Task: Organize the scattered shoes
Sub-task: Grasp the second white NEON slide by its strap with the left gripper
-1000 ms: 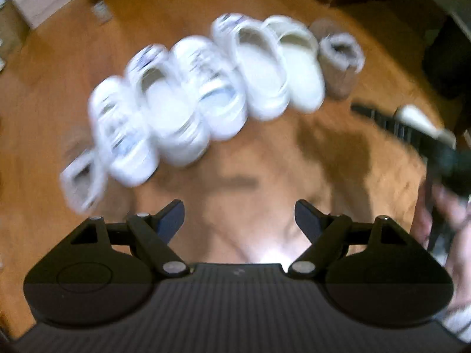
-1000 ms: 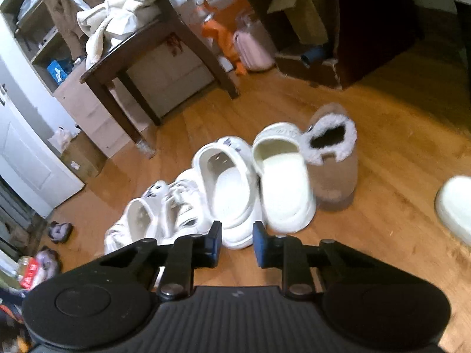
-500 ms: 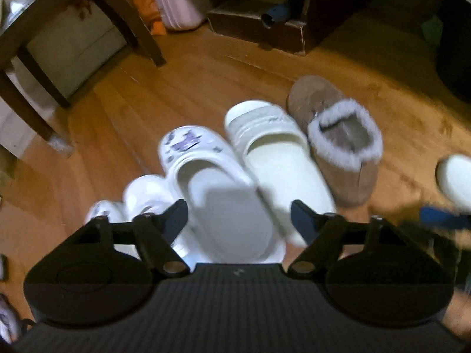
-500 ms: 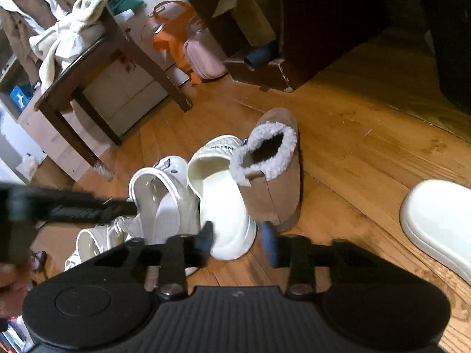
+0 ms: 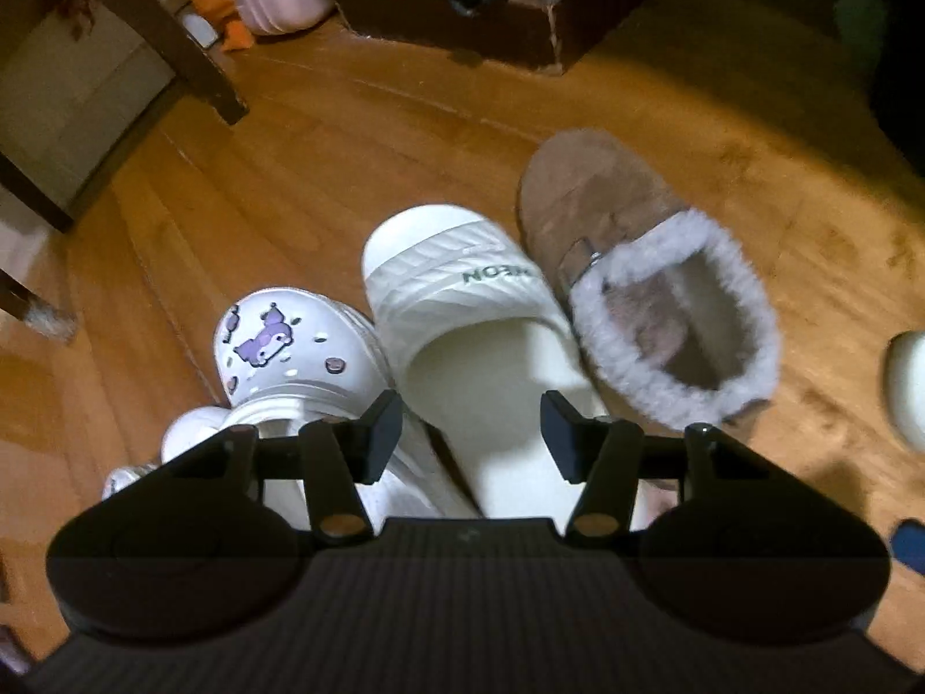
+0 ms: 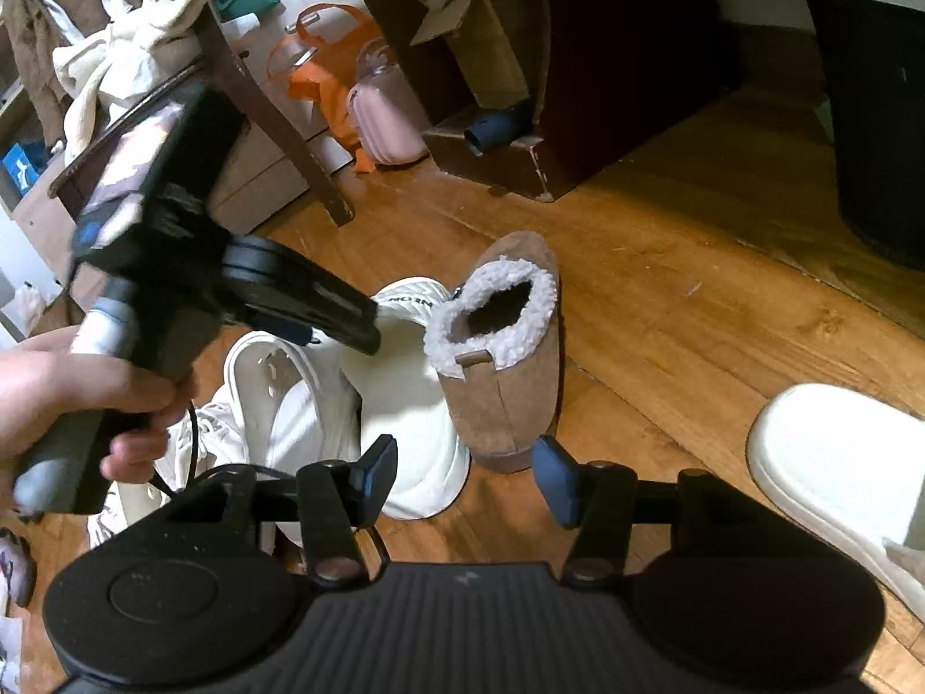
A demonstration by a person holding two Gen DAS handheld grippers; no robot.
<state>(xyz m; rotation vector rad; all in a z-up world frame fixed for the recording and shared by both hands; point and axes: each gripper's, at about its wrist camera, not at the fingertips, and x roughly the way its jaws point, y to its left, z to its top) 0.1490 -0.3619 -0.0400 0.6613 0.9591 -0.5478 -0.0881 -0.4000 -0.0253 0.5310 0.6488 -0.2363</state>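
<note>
Left wrist view: the left gripper [image 5: 471, 434] hovers with its jaws spread wide and empty above a row of shoes on the wooden floor [image 5: 358, 133]. Side by side and touching lie a glossy white clog [image 5: 289, 347] studded with cartoon charms, a ribbed cream slide [image 5: 468, 312] of smooth moulded foam with printed lettering on its strap, and a brown suede slipper [image 5: 624, 243] with a fluffy pale fleece collar and a small buckle. White sneakers [image 5: 179, 439] show partly at the row's left end. A loose cream slide [image 5: 905, 381] sits well apart at the frame's right edge. Right wrist view: the right gripper [image 6: 465, 477], with blue-padded fingertips [image 6: 555, 477], is likewise parted and holds nothing; it hangs near the heel of the brown slipper [image 6: 509, 370]. The left gripper [image 6: 324, 312], in the person's hand [image 6: 69, 393], reaches over the row. The stray slide [image 6: 838, 462], thick-soled and rounded, lies apart to the right, away from its partner [image 6: 416, 405] and the perforated clog [image 6: 283, 399]. By appearance, most shoes are aligned; the stray slide remains to be brought to the row, and its mate does not sit at the open end.
</note>
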